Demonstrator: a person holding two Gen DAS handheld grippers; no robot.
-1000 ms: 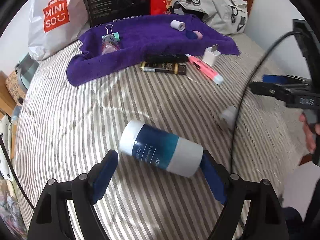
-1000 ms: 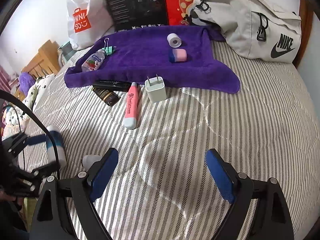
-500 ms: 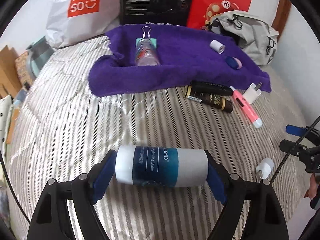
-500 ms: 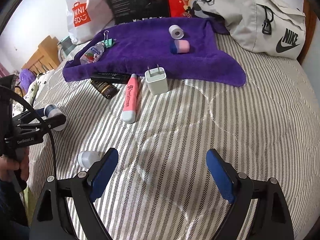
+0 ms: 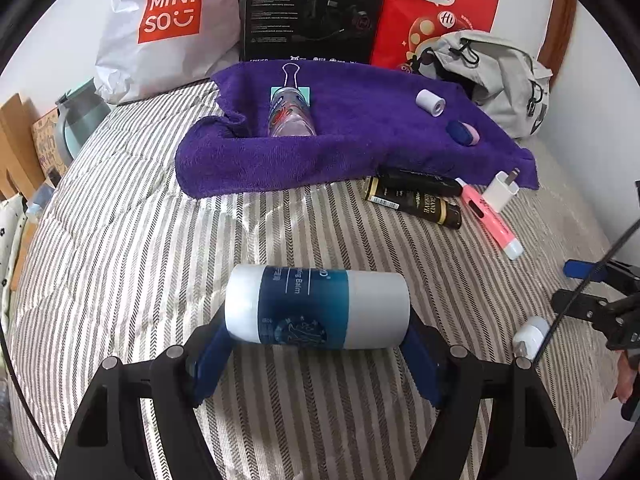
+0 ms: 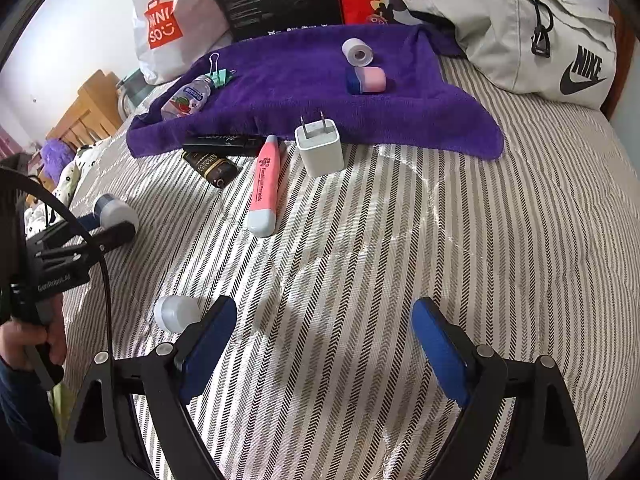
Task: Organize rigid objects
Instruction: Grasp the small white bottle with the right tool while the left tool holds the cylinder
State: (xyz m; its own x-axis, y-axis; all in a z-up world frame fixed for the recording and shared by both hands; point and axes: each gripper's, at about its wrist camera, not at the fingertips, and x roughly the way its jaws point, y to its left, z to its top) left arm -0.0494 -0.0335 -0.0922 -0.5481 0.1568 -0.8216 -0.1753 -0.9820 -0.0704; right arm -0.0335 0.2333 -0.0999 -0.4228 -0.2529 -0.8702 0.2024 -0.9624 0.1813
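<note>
White-and-blue balm cylinder [image 5: 317, 307]: clamped crosswise, end to end, in left gripper [image 5: 316, 354], above striped quilt [image 5: 132, 248], likely bound for purple towel [image 5: 360, 148] where sorted items lie. Right gripper [image 6: 320, 350]: jaws spread, empty, near small white cap [image 6: 175, 313]. Bags line wall.

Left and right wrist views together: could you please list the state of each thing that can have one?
Left gripper: shut on the balm tube.
Balm tube: held sideways, gripped end to end.
Right gripper: open, holding nothing.
White cap: loose on the bed, beside the right gripper's left finger.
Charger plug: lying on the bed, prongs out.
Clear bottle: lying on the purple towel.
Backpack: unzipped at the top.
</note>
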